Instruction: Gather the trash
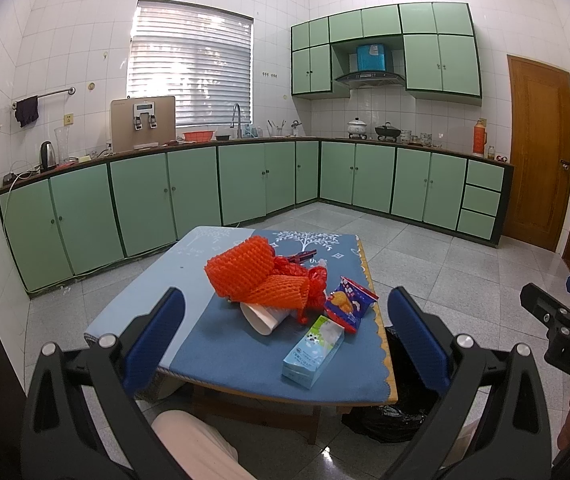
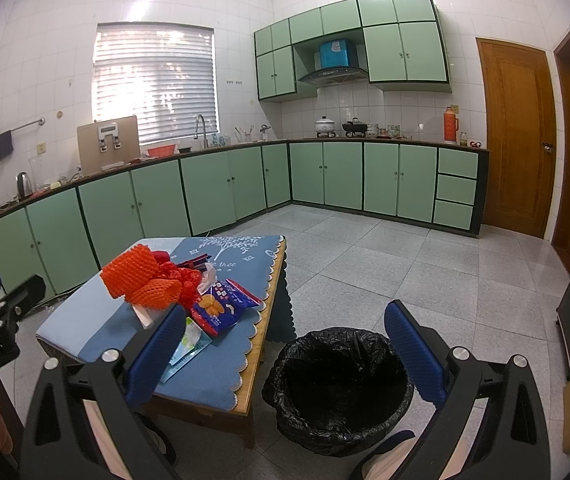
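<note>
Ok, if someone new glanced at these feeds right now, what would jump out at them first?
Probably the bright orange foam fruit netting heaped mid-table on the blue cloth-covered low table, with a red-and-blue snack packet and a pale blue drink carton just in front of it. Next, the round bin lined with a black plastic bag on the floor at the table's right. Both open claws, left and right, frame the scene.

A low wooden table [image 1: 392, 376] stands on the grey tiled floor [image 2: 425, 264], covered by a blue scalloped cloth [image 1: 221, 344]. On the cloth lie orange foam fruit netting [image 1: 245, 276], a red mesh bag [image 1: 313, 284], a white cup on its side [image 1: 263, 320], a blue-and-red snack packet [image 1: 349, 304] and a pale blue carton [image 1: 313, 352]. A dark item behind the netting is perhaps another wrapper [image 1: 305, 257]; beside the table a black-lined bin [image 2: 341, 384] sits on the floor.
</note>
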Motion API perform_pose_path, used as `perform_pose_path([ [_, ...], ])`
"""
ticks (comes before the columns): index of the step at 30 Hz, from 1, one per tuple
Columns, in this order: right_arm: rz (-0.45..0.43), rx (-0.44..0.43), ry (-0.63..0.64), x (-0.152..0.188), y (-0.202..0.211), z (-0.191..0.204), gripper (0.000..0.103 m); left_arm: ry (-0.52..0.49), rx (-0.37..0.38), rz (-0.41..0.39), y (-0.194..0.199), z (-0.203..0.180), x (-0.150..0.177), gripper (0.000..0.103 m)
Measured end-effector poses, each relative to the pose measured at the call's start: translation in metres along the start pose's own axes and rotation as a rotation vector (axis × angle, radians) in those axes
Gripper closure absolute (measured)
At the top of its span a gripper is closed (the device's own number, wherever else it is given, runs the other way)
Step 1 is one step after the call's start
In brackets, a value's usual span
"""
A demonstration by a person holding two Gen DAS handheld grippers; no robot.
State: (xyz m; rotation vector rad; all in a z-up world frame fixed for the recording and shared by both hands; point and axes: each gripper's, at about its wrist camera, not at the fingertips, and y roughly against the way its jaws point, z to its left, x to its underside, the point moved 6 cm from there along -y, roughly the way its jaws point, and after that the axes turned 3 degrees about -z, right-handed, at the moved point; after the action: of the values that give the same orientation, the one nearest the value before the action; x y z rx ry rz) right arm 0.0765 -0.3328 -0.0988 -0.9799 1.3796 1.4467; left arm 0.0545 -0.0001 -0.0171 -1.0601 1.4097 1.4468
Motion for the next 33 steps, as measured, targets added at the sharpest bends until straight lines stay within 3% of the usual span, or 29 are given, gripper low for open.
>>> perform_pose_path([
  [20, 0.002, 0.001, 0.0, -0.002, -0.005, 0.003, 0.006, 0.005, -0.001, 0.023, -0.013, 0.003, 0.008, 0.005],
  [33, 0.042, -0.04, 0.021, 0.011, -0.081, 0.027, 0.006, 0.01, -0.039, 0.133, -0.111, 0.027, 0.045, 0.005],
])
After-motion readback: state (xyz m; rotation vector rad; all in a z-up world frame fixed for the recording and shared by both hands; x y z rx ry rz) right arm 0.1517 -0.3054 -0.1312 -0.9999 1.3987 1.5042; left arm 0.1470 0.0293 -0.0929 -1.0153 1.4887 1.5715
